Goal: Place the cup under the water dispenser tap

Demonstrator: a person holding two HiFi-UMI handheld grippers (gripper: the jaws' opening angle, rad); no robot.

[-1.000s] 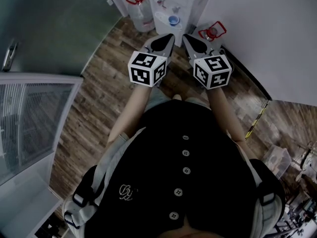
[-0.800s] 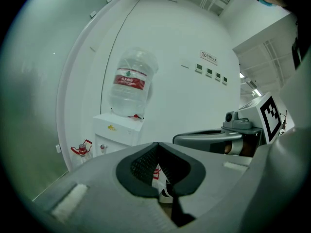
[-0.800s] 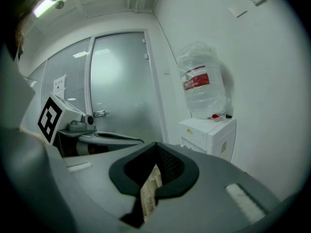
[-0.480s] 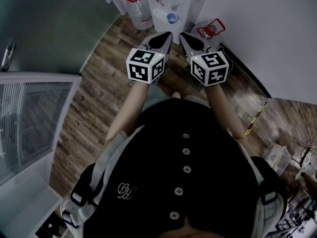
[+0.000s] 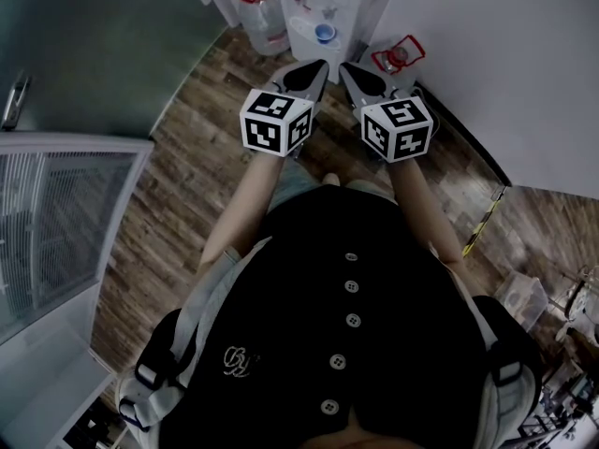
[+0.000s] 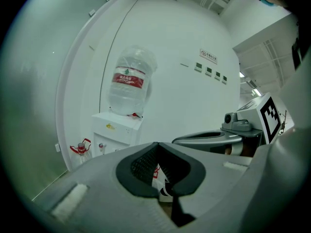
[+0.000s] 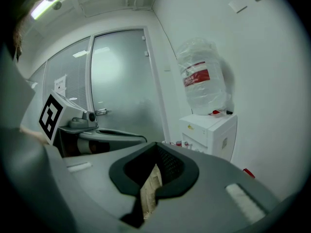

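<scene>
The white water dispenser (image 5: 329, 9) stands against the far wall, with a big clear bottle (image 6: 129, 81) on top. A small blue cup (image 5: 325, 34) sits at its front, below the taps (image 5: 316, 7). Both grippers are held side by side, pointing at the dispenser and a short way from it. My left gripper (image 5: 318, 65) is shut and holds nothing; its pads meet at the tip in the left gripper view (image 6: 156, 144). My right gripper (image 5: 344, 66) is also shut and empty (image 7: 156, 145). The cup is hidden behind the jaws in both gripper views.
Spare water bottles with red handles stand on the wooden floor, one to the left of the dispenser (image 5: 265, 15) and one to its right (image 5: 400, 59). A frosted glass door (image 7: 119, 86) lies to the left, a white wall (image 5: 505, 73) to the right.
</scene>
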